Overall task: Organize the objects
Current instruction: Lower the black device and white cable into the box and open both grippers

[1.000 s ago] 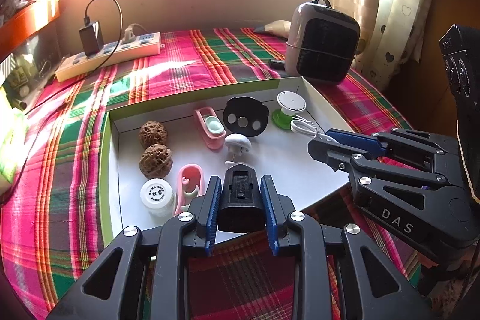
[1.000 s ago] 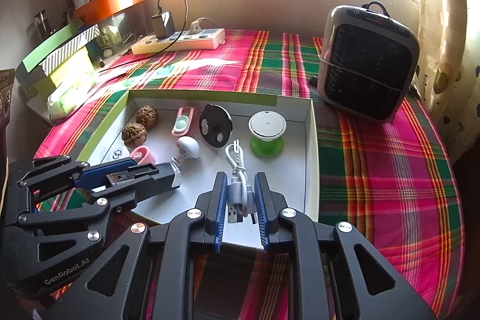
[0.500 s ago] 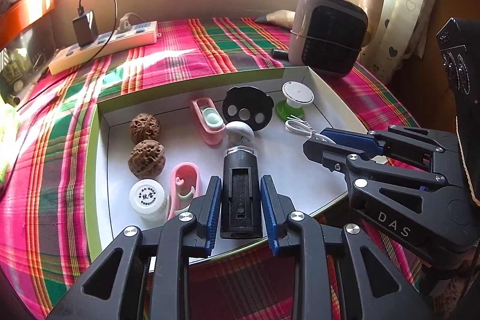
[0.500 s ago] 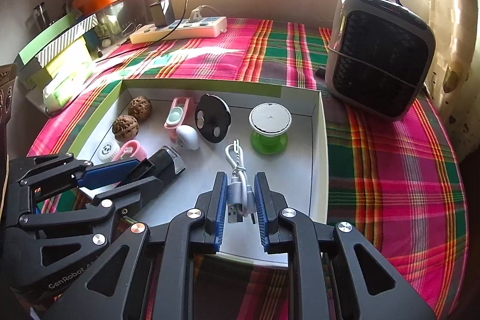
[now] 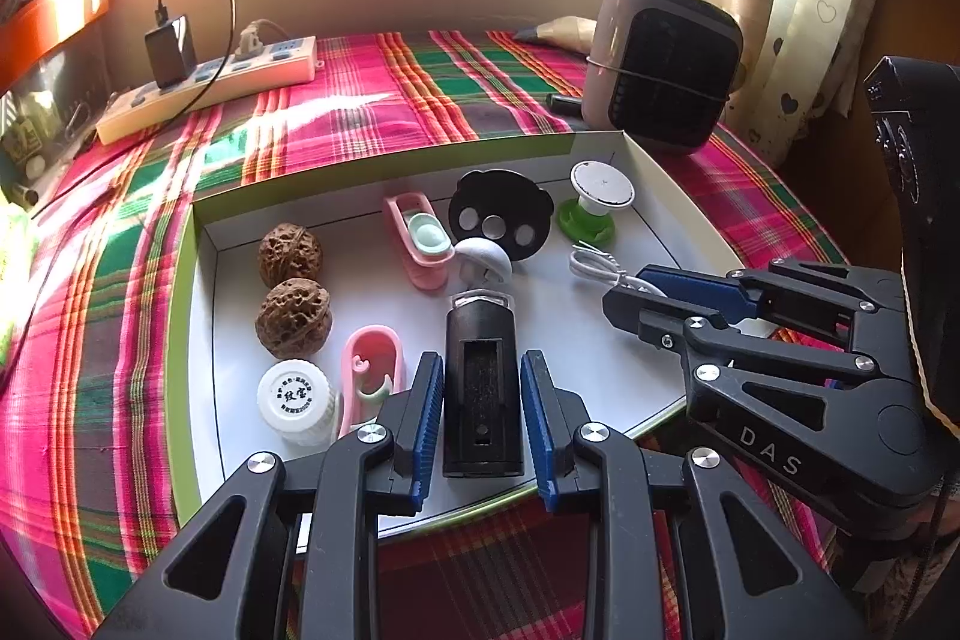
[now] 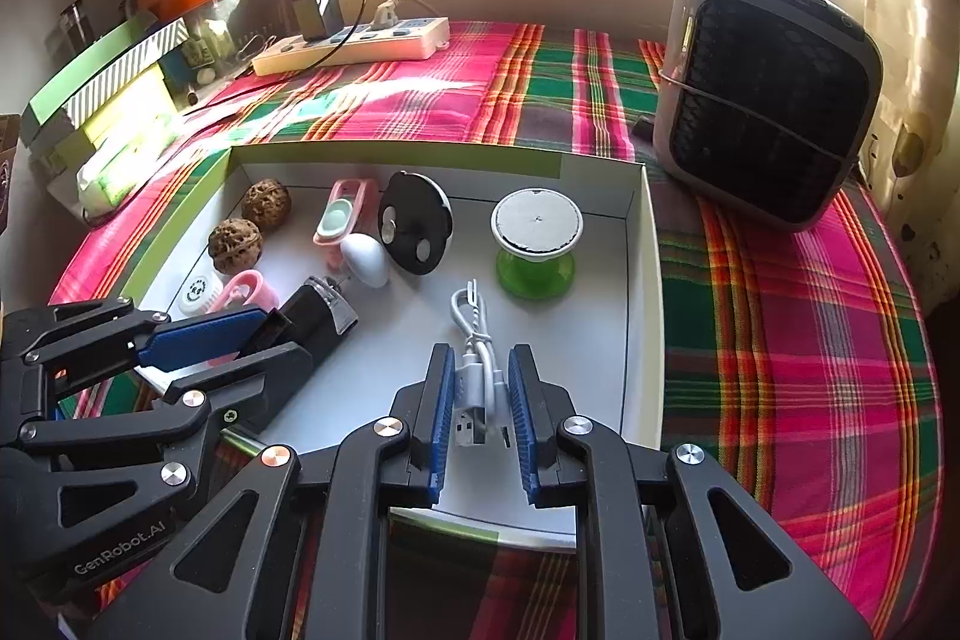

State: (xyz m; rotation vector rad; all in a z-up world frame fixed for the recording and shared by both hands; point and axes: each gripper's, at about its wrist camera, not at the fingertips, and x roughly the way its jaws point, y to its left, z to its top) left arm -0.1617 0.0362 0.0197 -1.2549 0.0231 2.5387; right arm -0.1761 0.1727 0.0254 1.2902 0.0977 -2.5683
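**Both tools loaded over the white tray**

Left wrist view: left tool (image 5: 480, 418) is closed on a black rectangular device (image 5: 482, 388), pads bearing on its long sides near the lower end. The device lies over the near middle of the white tray (image 5: 678, 196), its clear-capped tip pointing at a white mushroom-shaped piece (image 5: 483, 257) just beyond. Left of the device sit a pink holder (image 5: 369, 370), a white round cap (image 5: 295, 400) and two walnuts (image 5: 293, 286). Farther in the tray: a second pink holder (image 5: 417, 241), a black disc (image 5: 501, 214), a green-based spool (image 5: 594, 202). Right tool (image 5: 636, 298) enters from the right with white cable at its tip.

Right wrist view: right tool (image 6: 483, 394) is clamped on a bundled white USB cable (image 6: 474, 358), plug end toward the camera, loop trailing toward the spool (image 6: 536, 244). Cable sits near the tray's near edge, right of the device (image 6: 312, 319).

Handling, as judged: device looks rigid, light, smooth plastic; side grip mid-body is sound, the clear cap likely fragile. Cable is soft and floppy; hold the bundled middle so the loops do not spill. Tray rests on a plaid-covered desk (image 6: 780, 340)
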